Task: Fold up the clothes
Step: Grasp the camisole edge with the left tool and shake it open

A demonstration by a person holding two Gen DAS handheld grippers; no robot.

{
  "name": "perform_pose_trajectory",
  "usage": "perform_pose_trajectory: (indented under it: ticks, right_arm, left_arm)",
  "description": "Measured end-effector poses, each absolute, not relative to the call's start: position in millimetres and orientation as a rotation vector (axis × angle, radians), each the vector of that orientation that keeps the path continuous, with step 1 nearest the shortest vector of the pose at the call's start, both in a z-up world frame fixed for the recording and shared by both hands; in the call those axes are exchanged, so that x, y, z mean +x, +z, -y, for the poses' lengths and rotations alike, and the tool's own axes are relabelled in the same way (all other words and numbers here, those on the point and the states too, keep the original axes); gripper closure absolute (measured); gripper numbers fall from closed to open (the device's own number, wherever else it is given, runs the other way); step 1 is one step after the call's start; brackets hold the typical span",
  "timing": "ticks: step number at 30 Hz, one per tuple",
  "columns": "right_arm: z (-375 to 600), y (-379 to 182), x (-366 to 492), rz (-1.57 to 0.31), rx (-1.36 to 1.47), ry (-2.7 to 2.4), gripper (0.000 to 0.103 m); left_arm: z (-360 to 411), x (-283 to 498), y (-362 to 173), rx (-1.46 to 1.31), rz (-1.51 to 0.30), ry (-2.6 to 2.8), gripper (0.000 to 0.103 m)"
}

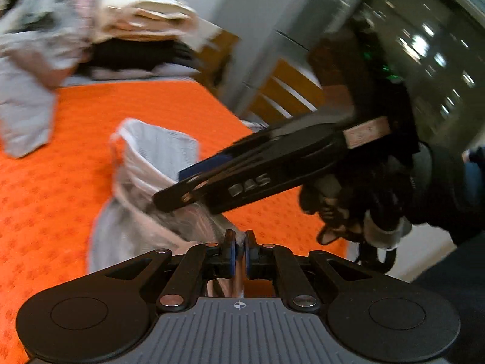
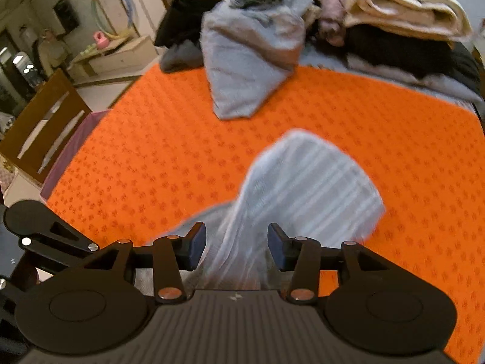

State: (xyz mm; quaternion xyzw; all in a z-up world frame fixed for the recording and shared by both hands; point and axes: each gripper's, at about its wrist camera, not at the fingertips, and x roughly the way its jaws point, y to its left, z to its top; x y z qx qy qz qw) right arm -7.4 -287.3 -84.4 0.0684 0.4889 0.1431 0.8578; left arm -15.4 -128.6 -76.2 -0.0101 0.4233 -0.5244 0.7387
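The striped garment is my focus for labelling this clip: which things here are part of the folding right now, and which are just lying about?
In use:
striped garment
left tool, shut on it
right tool, open around it
orange cloth underneath

Lying about:
grey garment
cream folded blanket
black clothes
wooden chair

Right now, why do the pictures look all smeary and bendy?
In the left wrist view, the striped garment and the right gripper crossing in front are smeared by motion, while the left gripper stays sharp. In the right wrist view, the garment is blurred too, and the fisheye lens curves the orange cloth at its edges.
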Motion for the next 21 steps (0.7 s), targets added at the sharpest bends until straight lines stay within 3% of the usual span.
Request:
perform_pose_trajectory:
  ticks: [4,7,13,21]
  right_arm:
    - [303.6,-95.1,-30.2,-1.045,0.181,0.199,0.067]
    - [326.0,-102.0,-55.5,-1.041,0.235,0.072,0.067]
    - [364.1,-123.3,-110.0,-1.069,0.292,-0.157,0.067]
    - [375.2,-126.1,-154.3,-1.034,0.34,-0.26,0.067]
  left_arm:
    - [151.1,-23.1,-79.7,0.063,-0.964,-1.28,0.092]
    - [153.6,-27.1,-77.8,0.089,-0.946,-1.303,0.086]
    - [137.6,-17.0,-81.1,0.068,-0.938,-1.182,0.062]
    - [115.0,7.5,-104.8,0.132,-0.96,-0.956,0.056]
